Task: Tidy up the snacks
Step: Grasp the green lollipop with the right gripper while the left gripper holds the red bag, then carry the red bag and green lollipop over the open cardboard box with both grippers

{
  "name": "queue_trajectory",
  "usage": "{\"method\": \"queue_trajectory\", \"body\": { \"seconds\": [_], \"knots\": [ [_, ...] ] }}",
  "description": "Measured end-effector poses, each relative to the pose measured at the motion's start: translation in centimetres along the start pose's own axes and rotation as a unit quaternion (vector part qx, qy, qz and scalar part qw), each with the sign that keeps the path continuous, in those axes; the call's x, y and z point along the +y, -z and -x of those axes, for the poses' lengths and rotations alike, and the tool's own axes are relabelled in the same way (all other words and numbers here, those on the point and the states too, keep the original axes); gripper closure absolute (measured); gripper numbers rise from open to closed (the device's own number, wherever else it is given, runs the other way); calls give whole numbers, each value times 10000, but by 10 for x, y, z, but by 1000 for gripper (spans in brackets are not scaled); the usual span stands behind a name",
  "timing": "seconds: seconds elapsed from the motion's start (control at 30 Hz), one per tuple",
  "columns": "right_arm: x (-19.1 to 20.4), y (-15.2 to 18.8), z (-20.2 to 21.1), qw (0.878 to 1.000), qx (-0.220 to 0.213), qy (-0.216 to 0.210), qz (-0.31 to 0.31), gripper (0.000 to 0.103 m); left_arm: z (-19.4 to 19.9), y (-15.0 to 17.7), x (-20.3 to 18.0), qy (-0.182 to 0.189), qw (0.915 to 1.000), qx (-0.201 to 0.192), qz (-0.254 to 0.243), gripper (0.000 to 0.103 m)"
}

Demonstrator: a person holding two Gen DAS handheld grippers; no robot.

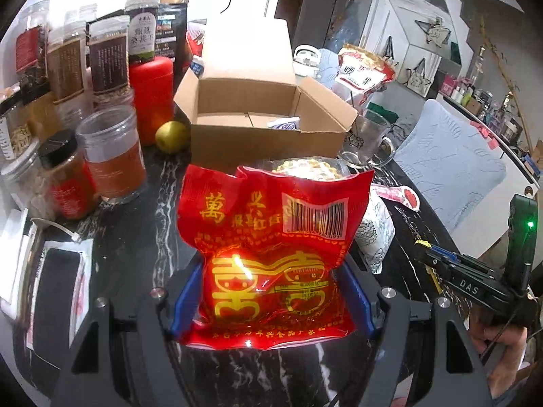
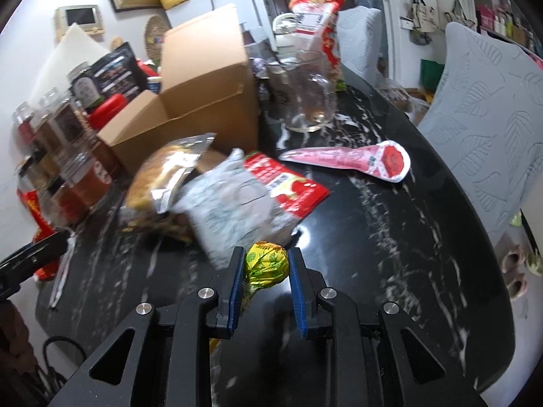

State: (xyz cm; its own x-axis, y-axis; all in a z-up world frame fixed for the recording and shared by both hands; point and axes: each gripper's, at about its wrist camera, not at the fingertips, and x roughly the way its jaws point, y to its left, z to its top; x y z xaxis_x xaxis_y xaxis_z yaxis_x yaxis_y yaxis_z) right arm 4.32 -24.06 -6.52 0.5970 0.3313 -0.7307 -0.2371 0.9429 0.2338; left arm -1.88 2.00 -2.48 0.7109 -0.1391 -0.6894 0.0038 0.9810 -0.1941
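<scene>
My left gripper [image 1: 271,291] is shut on a red snack bag with gold characters [image 1: 271,244], held up over the black marble table [image 1: 149,224]. Behind it stands an open cardboard box [image 1: 268,108] with a small white packet inside. My right gripper [image 2: 266,271] is shut on a round yellow-green wrapped lollipop [image 2: 266,264], just above the table [image 2: 390,271]. In the right wrist view the box [image 2: 203,81] is at the upper left, with a pile of snack bags [image 2: 217,200] in front of it. A pink cone-shaped packet [image 2: 356,162] lies to the right.
Several spice and grain jars [image 1: 81,108] and a red canister [image 1: 151,91] crowd the left side. A yellow fruit [image 1: 171,135] sits by the box. A glass mug [image 2: 310,91] stands right of the box. Grey cushioned chairs [image 2: 492,129] line the table's right edge.
</scene>
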Motion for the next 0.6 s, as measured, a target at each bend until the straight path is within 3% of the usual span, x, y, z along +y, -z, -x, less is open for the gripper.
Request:
{"method": "queue_trajectory", "body": {
  "seconds": [0.3,0.6],
  "knots": [
    [42,11,23,9993,-238,-271,66,78,23,-1,18,169,9994,-271,-149,30],
    [81,-2,31,9957,-390,-760,365,78,39,-22,30,144,9981,-567,-207,30]
  ]
}}
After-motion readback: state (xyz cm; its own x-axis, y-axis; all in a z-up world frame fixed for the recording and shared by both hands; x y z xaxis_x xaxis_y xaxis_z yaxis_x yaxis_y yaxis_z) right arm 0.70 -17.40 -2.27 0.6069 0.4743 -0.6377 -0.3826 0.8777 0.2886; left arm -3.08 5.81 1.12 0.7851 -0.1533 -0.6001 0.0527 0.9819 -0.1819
